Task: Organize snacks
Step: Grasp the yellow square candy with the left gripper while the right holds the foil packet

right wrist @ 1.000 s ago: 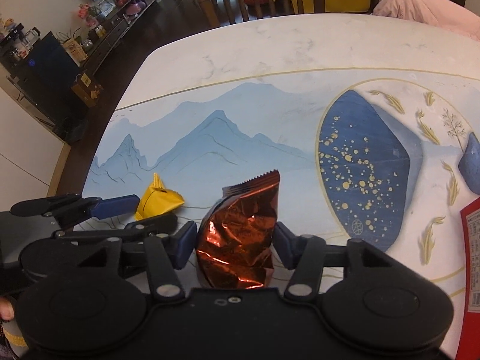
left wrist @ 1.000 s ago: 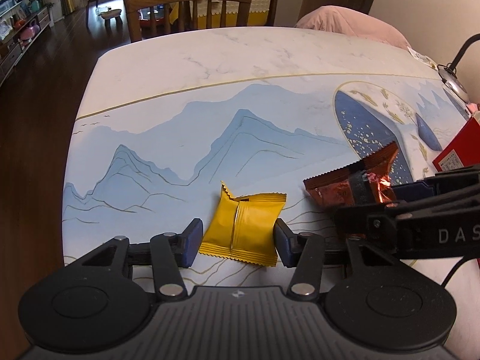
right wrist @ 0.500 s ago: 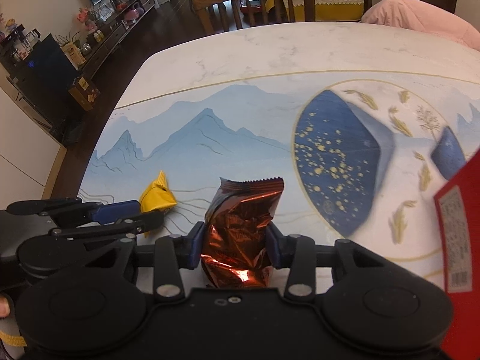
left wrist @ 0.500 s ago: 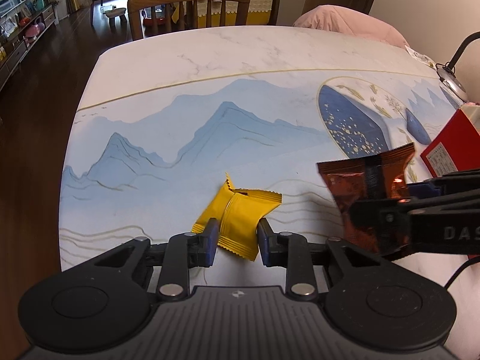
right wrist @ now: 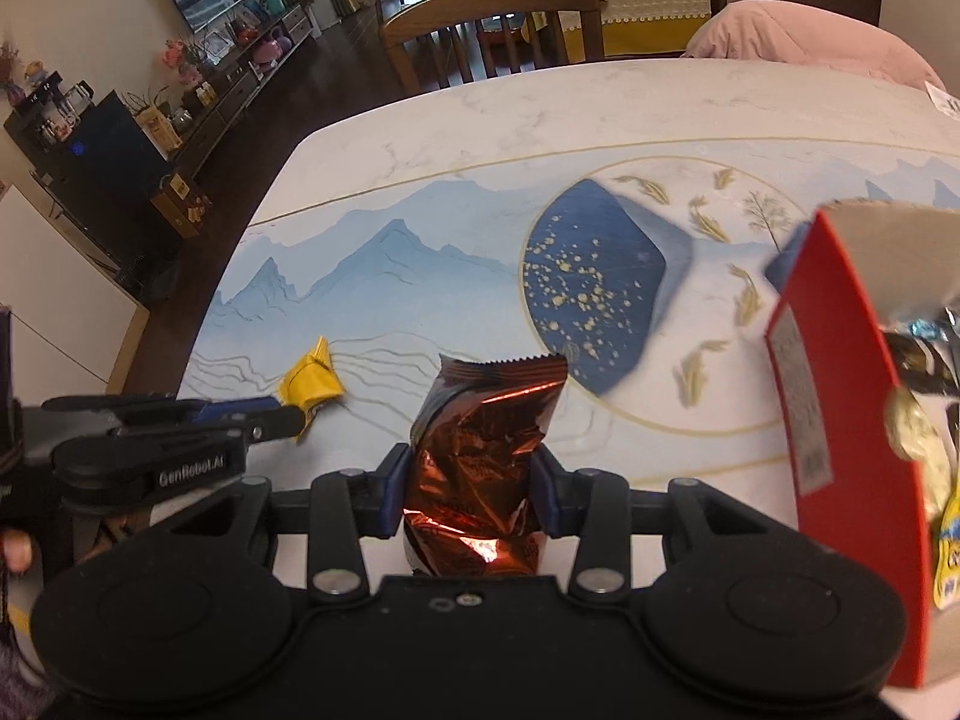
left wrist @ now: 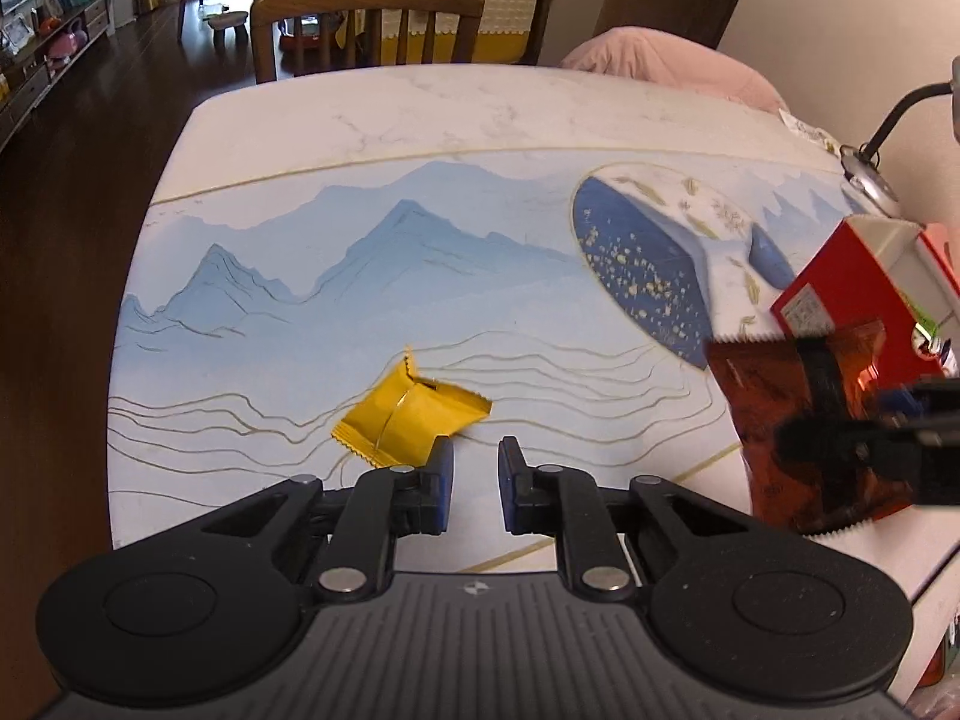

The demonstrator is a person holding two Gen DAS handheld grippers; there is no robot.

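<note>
A yellow snack packet lies on the table, just ahead and left of my left gripper. The left jaws stand narrowly apart with nothing between them; the packet touches the outside of the left fingertip. The packet also shows in the right wrist view. My right gripper is shut on a copper-red foil snack bag and holds it above the table; the bag also shows in the left wrist view. An open red box holding several snacks stands at the right.
The table has a blue mountain print and a dark blue oval. A wooden chair stands at the far edge. A lamp arm and a pink cushion are at the right. The table's left edge drops to dark floor.
The left jaws closed and the yellow packet slipped out to their left. The right gripper closed on the foil bag, lifted it and moved right toward the red box.
</note>
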